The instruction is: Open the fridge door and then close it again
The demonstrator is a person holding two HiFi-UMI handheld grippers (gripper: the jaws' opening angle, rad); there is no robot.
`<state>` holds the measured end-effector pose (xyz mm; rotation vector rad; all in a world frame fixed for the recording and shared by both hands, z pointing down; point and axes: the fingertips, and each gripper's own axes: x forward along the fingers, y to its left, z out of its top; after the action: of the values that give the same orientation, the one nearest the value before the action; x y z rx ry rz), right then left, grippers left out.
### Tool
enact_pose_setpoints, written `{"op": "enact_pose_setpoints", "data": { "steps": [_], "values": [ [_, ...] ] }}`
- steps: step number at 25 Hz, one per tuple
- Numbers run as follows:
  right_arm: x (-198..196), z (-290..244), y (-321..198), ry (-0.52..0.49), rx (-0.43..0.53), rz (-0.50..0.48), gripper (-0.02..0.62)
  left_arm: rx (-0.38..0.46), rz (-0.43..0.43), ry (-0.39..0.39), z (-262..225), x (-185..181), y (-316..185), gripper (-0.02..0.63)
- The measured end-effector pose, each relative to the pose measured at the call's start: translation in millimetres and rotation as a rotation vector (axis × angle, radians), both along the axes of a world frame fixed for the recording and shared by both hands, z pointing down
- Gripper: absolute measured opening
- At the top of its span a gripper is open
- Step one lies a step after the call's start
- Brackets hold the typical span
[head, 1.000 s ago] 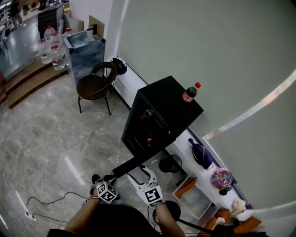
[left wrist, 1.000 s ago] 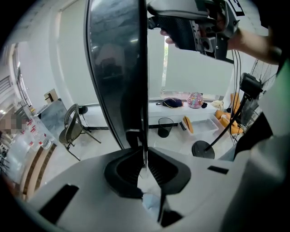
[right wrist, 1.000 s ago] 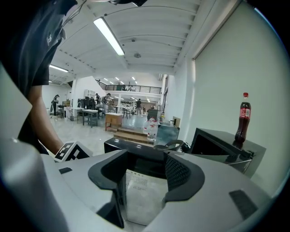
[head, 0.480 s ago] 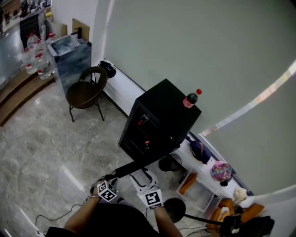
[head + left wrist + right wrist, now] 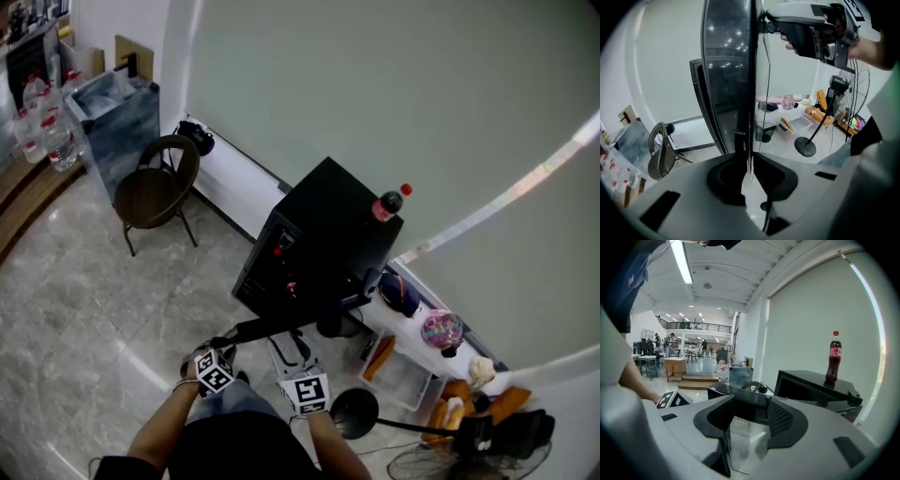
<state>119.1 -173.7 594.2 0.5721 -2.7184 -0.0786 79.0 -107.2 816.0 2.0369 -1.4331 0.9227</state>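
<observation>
Fridge door (image 5: 281, 324) open, edge clamped in left claw (image 5: 749, 176), chair (image 5: 150, 192) well apart

The fridge (image 5: 323, 234) stands against the wall, with a bottle (image 5: 386, 203) upright on its top near the far right corner. Its door (image 5: 281, 324) is swung out toward the person, and the left gripper (image 5: 223, 344) sits on the door's free edge. Left of the fridge, a chair (image 5: 150, 187) stands before a low ledge (image 5: 234, 183) that runs along the wall. Right of the fridge, a bag (image 5: 401, 293) lies on that ledge. A bin (image 5: 401, 380) sits on the floor before it, and a fan stand (image 5: 354, 412) is nearer the person.
</observation>
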Motion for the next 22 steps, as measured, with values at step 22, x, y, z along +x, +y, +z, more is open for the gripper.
{"op": "enact_pose_setpoints", "data": {
  "steps": [22],
  "values": [
    [-99.2,-0.8,-99.8,0.029,0.037,0.074,0.185,-0.041,0.066,-0.034,4.4,-115.3,-128.1,0.060]
  ]
}}
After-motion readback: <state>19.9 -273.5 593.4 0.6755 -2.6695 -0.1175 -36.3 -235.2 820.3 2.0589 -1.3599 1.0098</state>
